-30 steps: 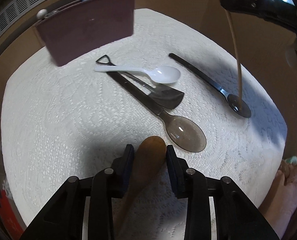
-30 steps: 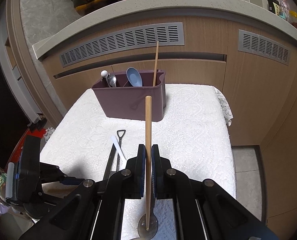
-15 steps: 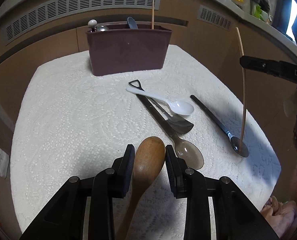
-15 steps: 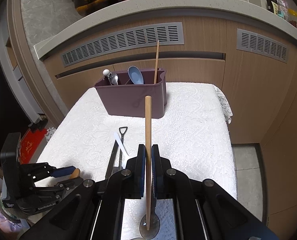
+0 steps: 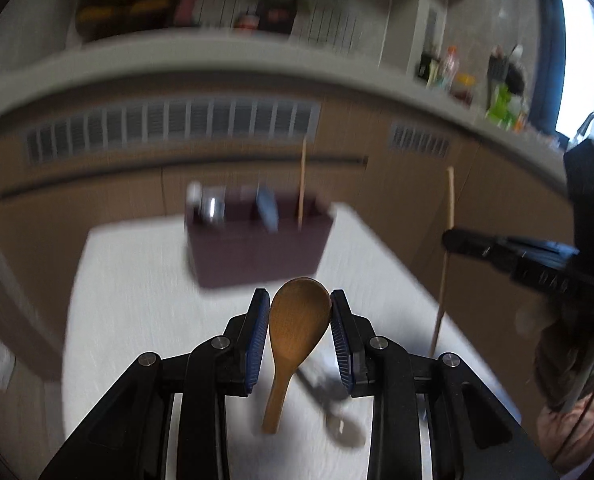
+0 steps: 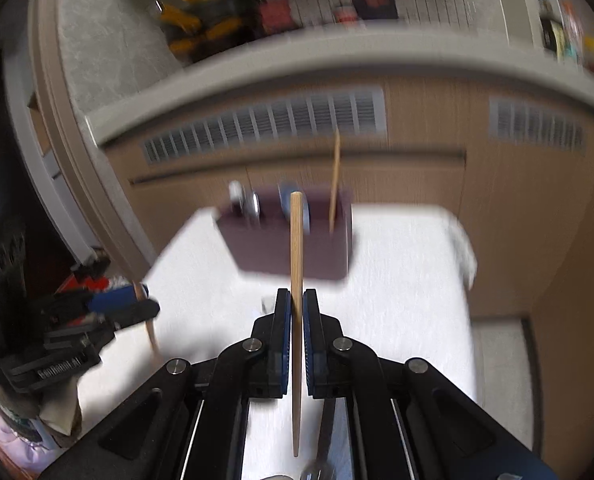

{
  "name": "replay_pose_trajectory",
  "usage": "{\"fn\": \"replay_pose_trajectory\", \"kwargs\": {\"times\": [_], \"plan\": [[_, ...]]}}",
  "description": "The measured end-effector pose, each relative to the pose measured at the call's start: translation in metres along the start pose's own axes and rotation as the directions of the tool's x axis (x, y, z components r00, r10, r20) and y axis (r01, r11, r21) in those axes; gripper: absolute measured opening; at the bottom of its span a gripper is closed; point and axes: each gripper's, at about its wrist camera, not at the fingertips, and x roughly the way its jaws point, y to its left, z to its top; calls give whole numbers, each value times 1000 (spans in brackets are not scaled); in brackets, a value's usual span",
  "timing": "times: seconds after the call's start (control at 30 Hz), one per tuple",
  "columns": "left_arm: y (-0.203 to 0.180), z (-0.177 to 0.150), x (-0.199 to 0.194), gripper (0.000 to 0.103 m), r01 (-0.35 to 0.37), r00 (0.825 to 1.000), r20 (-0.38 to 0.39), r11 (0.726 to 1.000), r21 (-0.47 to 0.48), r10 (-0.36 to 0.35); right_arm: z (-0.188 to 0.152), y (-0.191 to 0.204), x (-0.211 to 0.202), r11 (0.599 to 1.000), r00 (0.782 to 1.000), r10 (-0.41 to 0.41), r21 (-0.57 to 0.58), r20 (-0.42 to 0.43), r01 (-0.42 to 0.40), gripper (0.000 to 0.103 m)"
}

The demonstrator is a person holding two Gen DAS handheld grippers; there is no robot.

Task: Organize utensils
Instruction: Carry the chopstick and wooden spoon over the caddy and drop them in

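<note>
Beyond my fingers stretches the white lace-covered surface (image 5: 137, 304), and I see the wooden cabinet front with its slatted vents (image 6: 265, 124) rising behind it. Straight ahead of both pairs of fingers stands the maroon utensil caddy (image 5: 257, 252), blurred, with a few spoons and one upright chopstick (image 5: 302, 184) already standing in it. My left gripper (image 5: 300, 312) has its fingers part way apart, pressed on the bowl of a wooden spoon (image 5: 297, 328), whose handle hangs down between them above the cloth. My right gripper (image 6: 297, 312) has its fingers nearly together, pinching a bamboo chopstick (image 6: 295, 280) that stands upright, its upper end ahead of the fingertips in line with the caddy and its lower end below them. Under the left fingers, to their right, I make out a dark-handled spoon (image 5: 337, 420) lying on the surface, too smeared to describe further.
</note>
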Motion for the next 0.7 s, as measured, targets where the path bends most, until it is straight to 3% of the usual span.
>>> {"fn": "replay_pose_trajectory", "kwargs": {"times": [0.17,0.33,0.5,0.7], "plan": [[2,90,-12,32,-14,981,192,998,54,3,80,10,-20,996,984,-37,-76,172,51,6],[24,150,14,32,-21,964,267,999,34,11,140,3,-11,996,965,-58,-58,255,75,6],[54,171,55,32,-12,966,256,1000,-26,18,164,0,28,996,965,-46,-67,258,65,6],[79,155,106,32,-1,979,205,997,-72,16,158,-9,86,996,979,-55,-59,198,68,6]]}}
